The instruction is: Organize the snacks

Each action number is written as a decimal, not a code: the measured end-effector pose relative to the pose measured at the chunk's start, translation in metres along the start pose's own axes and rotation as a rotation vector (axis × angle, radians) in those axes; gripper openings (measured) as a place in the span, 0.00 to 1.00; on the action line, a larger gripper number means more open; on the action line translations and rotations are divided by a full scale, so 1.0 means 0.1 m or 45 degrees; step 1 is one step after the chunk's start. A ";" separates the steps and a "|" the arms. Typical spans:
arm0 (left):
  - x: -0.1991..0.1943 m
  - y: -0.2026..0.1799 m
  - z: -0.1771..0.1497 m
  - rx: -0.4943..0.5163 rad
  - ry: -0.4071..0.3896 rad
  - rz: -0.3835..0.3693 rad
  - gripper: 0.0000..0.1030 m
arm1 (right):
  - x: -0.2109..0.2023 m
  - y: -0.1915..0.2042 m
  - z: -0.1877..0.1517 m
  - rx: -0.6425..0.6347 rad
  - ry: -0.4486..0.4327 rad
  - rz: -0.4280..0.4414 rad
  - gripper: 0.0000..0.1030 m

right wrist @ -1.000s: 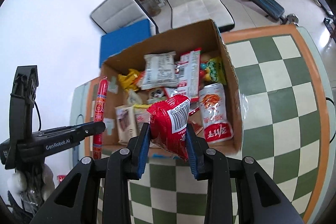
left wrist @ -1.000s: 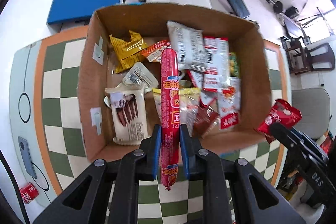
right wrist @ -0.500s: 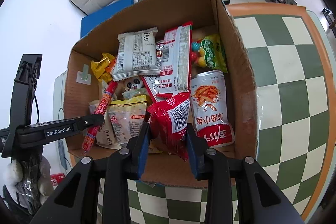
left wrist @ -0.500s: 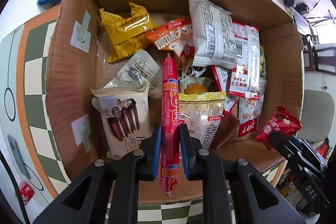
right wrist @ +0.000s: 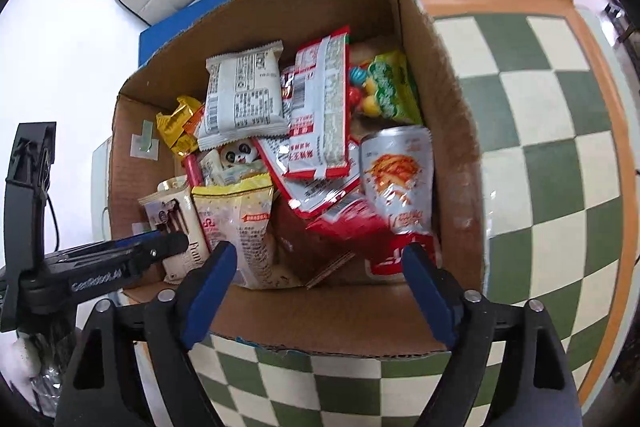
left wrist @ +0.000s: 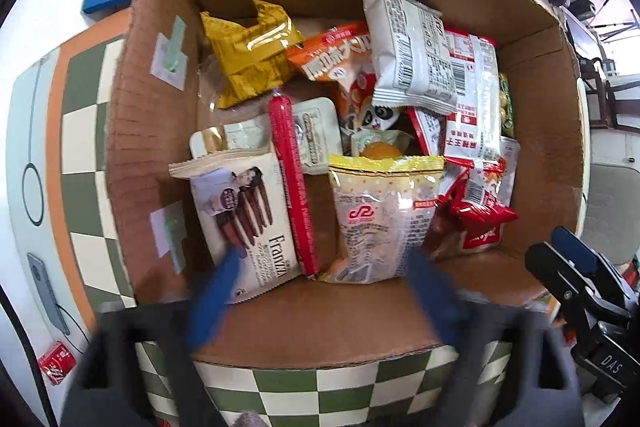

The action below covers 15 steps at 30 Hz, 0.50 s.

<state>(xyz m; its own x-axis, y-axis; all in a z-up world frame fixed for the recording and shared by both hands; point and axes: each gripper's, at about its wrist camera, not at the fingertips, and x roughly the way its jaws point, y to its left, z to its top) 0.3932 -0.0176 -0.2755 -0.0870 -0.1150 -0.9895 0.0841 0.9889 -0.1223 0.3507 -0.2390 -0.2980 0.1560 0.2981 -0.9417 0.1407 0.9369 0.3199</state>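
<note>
- change noted: half a second ago my left claw was clamped on the red sausage stick; it is now released, both blue pads spread wide and blurred, with nothing between them.
- the sausage stick now lies inside the cardboard box, wedged lengthwise between the franzzi wafer pack and the yellow-topped clear bag, touching both.
- my right claw was gripping the red snack packet half a second ago; its jaws now stand fully apart and empty. the packet is blurred and sits in the box, just beside the silver pouch; i judge it freshly dropped, possibly not yet settled.
- meaning for the task: both carried snacks are in the box. i judge this deposit step complete; anything left outside needs fetching next, and a small red can shows on the tabletop edge.
- pose: both claws hover over the near wall of the box, pointed down into it, left claw at the left half, right claw at the right half, well apart from each other.
</note>
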 end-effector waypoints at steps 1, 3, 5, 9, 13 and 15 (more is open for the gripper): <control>-0.03 0.03 -0.01 -0.003 -0.012 0.012 0.88 | -0.01 0.01 0.00 -0.008 -0.008 -0.018 0.88; -0.05 0.07 0.00 -0.017 -0.027 0.003 0.88 | -0.03 0.01 -0.02 -0.021 -0.018 -0.048 0.89; -0.06 0.08 0.00 -0.022 -0.030 -0.004 0.88 | -0.04 0.02 -0.03 -0.029 -0.021 -0.072 0.92; -0.18 0.14 -0.06 -0.036 -0.071 -0.001 0.88 | -0.09 0.06 -0.08 -0.045 -0.038 -0.099 0.92; -0.34 0.11 -0.16 -0.018 -0.122 0.010 0.88 | -0.19 0.11 -0.12 -0.059 -0.068 -0.110 0.92; -0.47 0.10 -0.25 -0.010 -0.174 0.019 0.89 | -0.28 0.13 -0.16 -0.069 -0.086 -0.112 0.92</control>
<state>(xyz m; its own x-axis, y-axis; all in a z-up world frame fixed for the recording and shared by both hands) 0.3737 -0.0002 -0.2283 0.0506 -0.1112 -0.9925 0.0766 0.9913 -0.1071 0.3324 -0.2329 -0.2690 0.2112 0.2033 -0.9561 0.1042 0.9679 0.2288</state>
